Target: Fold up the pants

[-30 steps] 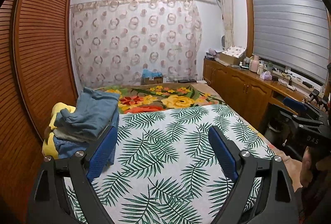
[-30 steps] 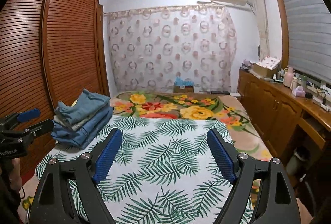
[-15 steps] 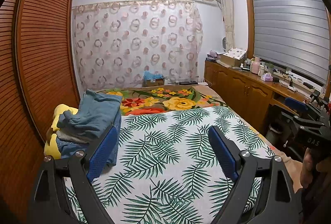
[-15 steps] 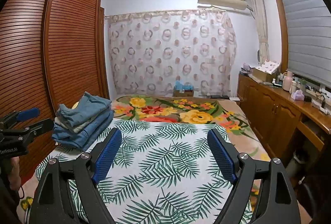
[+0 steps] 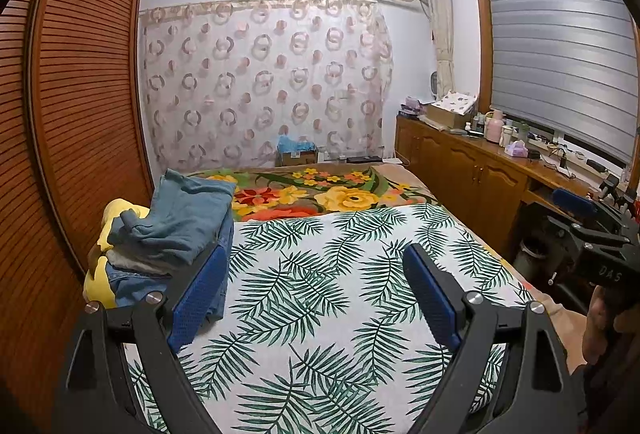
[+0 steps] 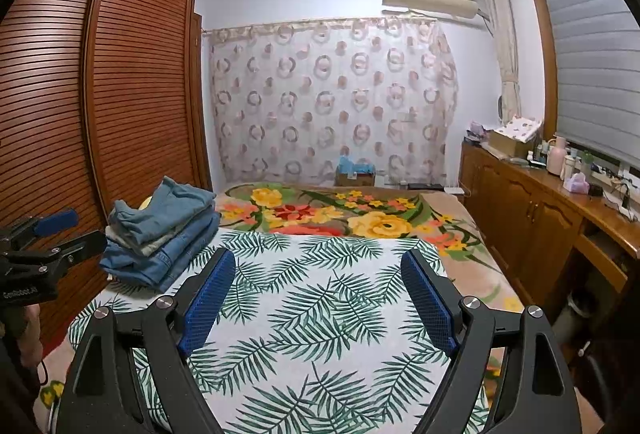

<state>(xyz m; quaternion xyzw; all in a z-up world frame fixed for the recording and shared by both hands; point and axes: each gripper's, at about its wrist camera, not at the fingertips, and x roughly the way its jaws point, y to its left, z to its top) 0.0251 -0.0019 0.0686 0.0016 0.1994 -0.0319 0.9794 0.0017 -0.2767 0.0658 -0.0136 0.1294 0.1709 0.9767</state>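
Left wrist view: left gripper is hovering with fingers spread wide, gripping nothing, over the leaf-print sheet. Right gripper likewise is gaping empty. Folded pants are lying stacked at the bed's left edge, partly hiding 1 yellow item, its nature unclear.

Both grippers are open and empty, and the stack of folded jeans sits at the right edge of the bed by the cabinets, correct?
Not quite: the stack of folded jeans sits at the left edge of the bed, by the slatted wardrobe, as the right wrist view shows. The left gripper and right gripper are indeed open and empty.
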